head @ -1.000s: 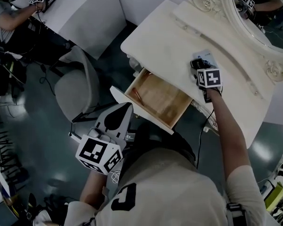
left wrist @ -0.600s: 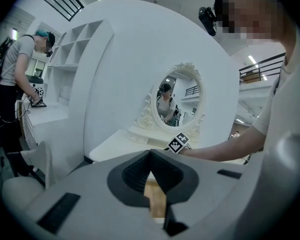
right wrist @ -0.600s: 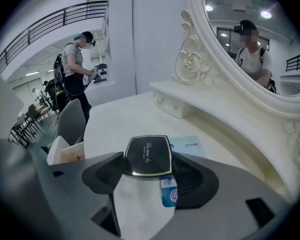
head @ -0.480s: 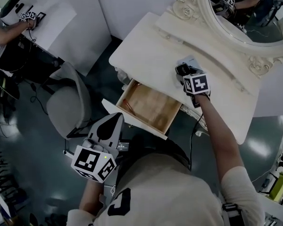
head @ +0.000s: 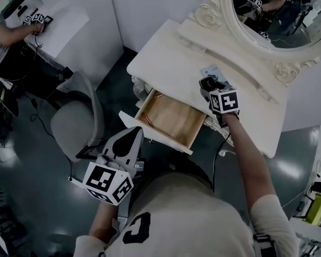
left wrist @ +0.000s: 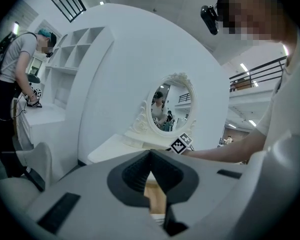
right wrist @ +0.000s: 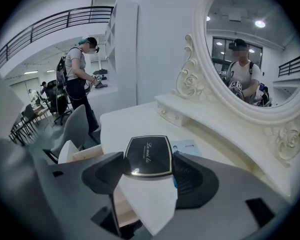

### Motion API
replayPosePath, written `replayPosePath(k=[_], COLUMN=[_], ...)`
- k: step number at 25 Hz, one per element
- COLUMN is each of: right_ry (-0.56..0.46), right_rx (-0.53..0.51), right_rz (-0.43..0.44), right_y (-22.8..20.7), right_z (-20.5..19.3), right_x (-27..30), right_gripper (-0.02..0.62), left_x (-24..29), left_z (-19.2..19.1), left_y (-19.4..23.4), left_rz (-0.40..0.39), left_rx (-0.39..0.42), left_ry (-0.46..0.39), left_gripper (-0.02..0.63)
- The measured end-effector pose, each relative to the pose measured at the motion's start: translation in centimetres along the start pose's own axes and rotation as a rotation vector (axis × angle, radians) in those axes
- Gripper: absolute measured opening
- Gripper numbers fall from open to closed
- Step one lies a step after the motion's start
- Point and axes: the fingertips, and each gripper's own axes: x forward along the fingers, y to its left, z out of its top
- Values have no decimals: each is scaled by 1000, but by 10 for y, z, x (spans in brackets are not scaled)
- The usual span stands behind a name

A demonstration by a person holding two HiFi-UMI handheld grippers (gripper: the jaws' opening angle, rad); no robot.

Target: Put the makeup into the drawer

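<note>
At the dresser top (right wrist: 132, 121) your right gripper (right wrist: 149, 173) clamps the compact (right wrist: 149, 155) by its side edges; light, stiff, glossy, it may slip. Your left gripper (left wrist: 151, 156) is closed.

Right tool (right wrist: 148, 169) clamps compact (right wrist: 148, 155); left tool (left wrist: 151, 159) closed.

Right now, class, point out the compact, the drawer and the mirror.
compact (right wrist: 149, 156), right gripper view, middle of its black lid.
drawer (head: 171, 119), head view, its bare wooden floor.
mirror (right wrist: 225, 39), right gripper view, its glass.
</note>
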Motion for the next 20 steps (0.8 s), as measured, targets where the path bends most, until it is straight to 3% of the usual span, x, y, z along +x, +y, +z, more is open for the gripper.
replayPosePath(k=[12,20], right_ry=[-16,-54], right_rx=[-9,-14], right_rz=[-37,10], right_y=[60,77], right_z=[-38,-36], right_x=[-64,-73], right_gripper=[325,325], left_x=[-41,-50], left_z=[-24,-25], left_y=[-4,-16], left_rz=[-126,-108], left_rx=[5,12], left_ry=[40,48], left_gripper=[55,55])
